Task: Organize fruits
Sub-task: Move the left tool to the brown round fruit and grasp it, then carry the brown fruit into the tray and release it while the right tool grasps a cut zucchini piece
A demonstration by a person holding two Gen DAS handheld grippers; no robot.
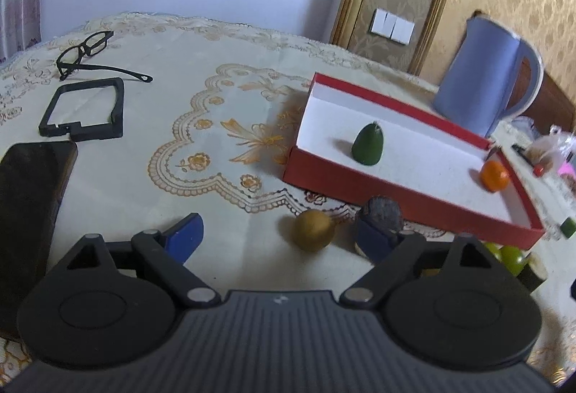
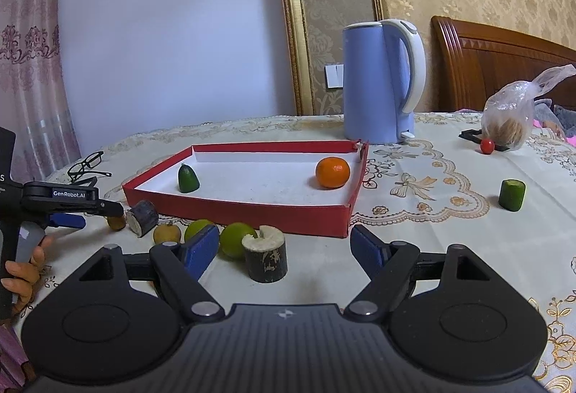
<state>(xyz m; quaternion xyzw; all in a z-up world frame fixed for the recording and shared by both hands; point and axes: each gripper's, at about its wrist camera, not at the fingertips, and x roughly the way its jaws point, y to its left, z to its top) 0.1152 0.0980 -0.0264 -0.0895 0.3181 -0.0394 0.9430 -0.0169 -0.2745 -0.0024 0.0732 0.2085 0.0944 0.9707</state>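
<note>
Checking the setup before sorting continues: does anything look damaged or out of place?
The red box has a torn far corner near the kettle, its walls split apart there. A green cut piece sits alone, away from the other fruit.

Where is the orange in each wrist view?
Left wrist: the orange sits right of centre, in the red tray's far right corner.
Right wrist: the orange sits just right of centre, in the tray's right end.
Shared landmark: the blue kettle behind the tray.

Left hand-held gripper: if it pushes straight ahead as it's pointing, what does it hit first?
Probably the small brown round fruit on the tablecloth, between the open fingers of the left hand-held gripper. The dark cut piece by the right finger is close; depth is unclear.
</note>
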